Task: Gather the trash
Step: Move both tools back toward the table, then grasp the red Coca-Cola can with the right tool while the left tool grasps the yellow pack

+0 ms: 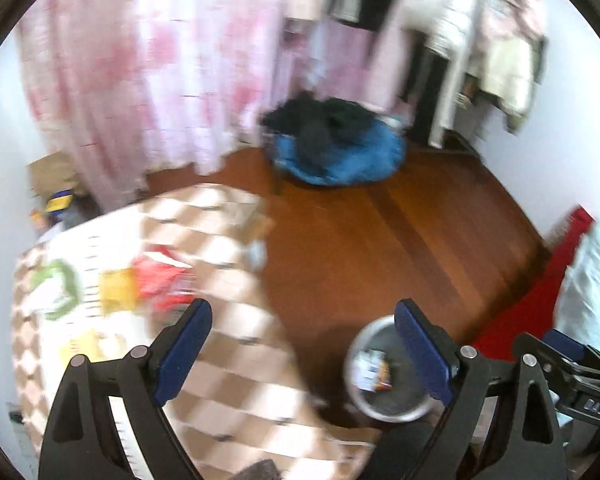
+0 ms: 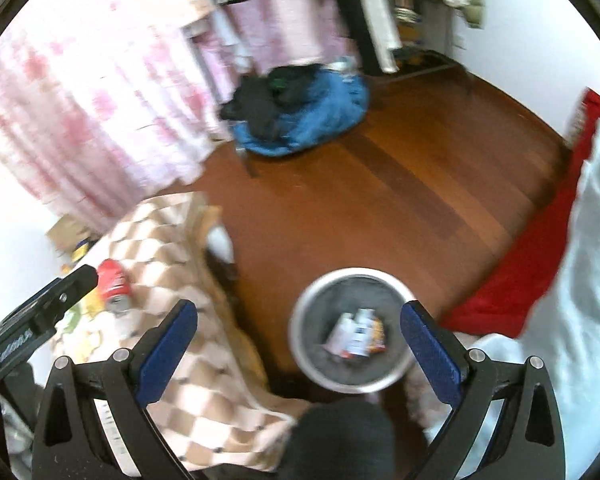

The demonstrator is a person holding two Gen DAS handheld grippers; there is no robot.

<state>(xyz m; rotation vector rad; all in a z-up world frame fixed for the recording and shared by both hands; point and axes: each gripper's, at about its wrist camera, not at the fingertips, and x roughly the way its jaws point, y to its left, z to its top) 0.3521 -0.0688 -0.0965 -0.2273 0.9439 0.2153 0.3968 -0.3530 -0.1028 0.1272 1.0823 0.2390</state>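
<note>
A round metal bin (image 2: 352,376) stands on the wooden floor with several wrappers (image 2: 358,334) inside; it also shows in the left wrist view (image 1: 380,404). My right gripper (image 2: 300,344) is open and empty above the bin's left side. My left gripper (image 1: 304,348) is open and empty over the edge of a checkered table (image 1: 228,364). On the table lie a red can (image 2: 114,284), red packaging (image 1: 164,280), a yellow wrapper (image 1: 118,290) and a green-and-white piece (image 1: 56,288). The left gripper's arm (image 2: 44,312) shows beside the can. Both views are blurred.
A chair with a blue cushion and dark clothes (image 1: 336,144) stands beyond on the floor. Pink curtains (image 1: 140,72) hang at left, clothes (image 1: 460,40) at back right. A red-and-white bed edge (image 2: 560,260) is at right. A cardboard box (image 1: 56,172) sits by the wall.
</note>
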